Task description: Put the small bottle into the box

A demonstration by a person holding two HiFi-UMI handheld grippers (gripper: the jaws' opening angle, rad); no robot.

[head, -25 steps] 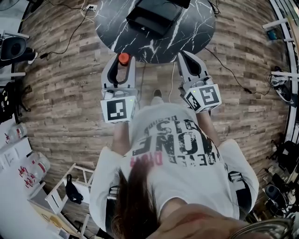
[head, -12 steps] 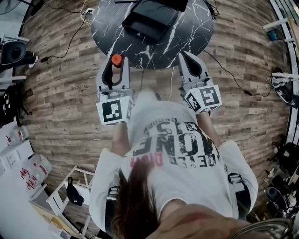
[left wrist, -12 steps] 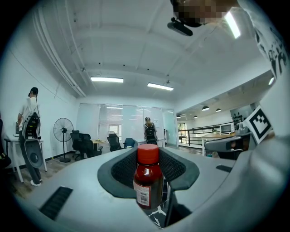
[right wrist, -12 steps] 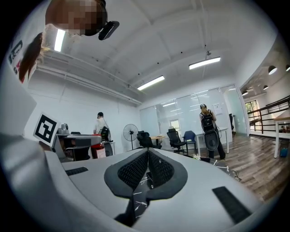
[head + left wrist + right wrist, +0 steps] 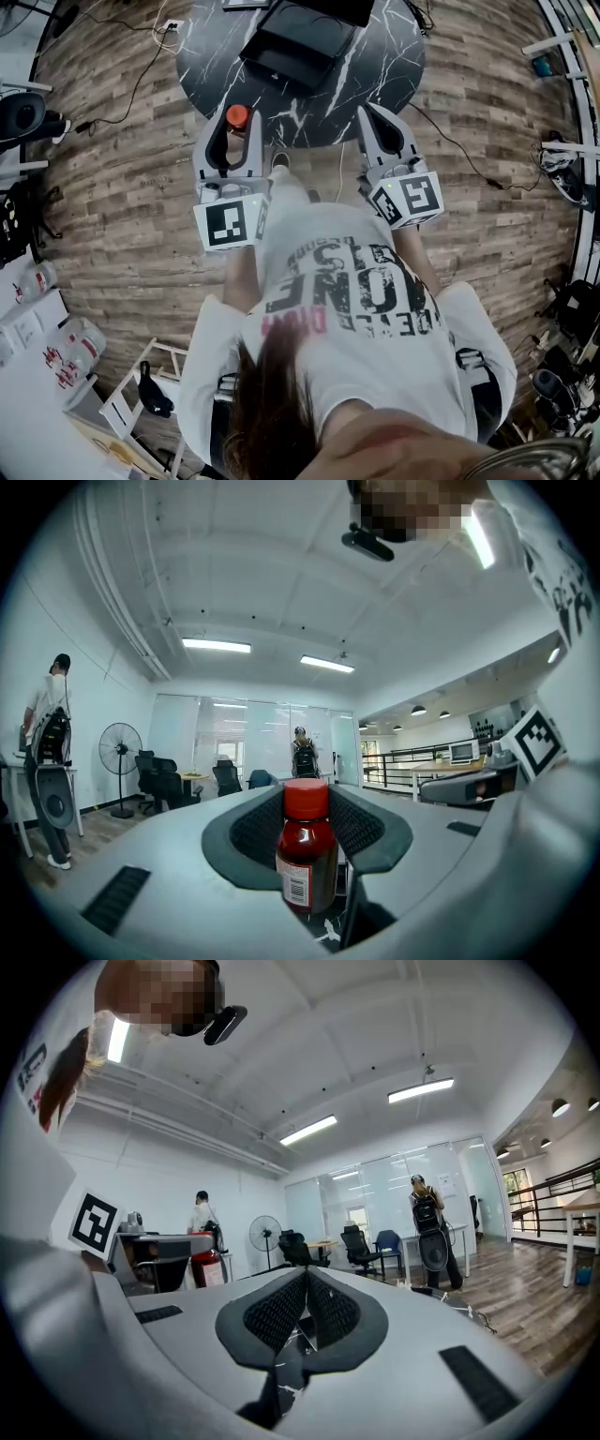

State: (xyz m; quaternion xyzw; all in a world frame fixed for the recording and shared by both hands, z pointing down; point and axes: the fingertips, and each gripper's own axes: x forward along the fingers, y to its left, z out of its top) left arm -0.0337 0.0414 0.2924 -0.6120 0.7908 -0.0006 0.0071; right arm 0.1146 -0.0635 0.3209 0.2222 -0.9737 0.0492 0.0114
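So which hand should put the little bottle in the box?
Left. The left gripper holds the small bottle in its fingers, close to the box. The right gripper is shut and empty.

In the head view, both grippers point level toward the top of the frame, side by side just above centre. The left gripper [image 5: 230, 124] sits left of centre. Its 2 jaws are parted and clamped on a small bottle [image 5: 306, 853], which stands upright between the pads. The right gripper [image 5: 369, 114] sits right of centre, its 2 jaws pressed together tip to tip with nothing between them. The left forearm [image 5: 241, 277] and right forearm [image 5: 420, 255] run down the frame toward the bent elbows.
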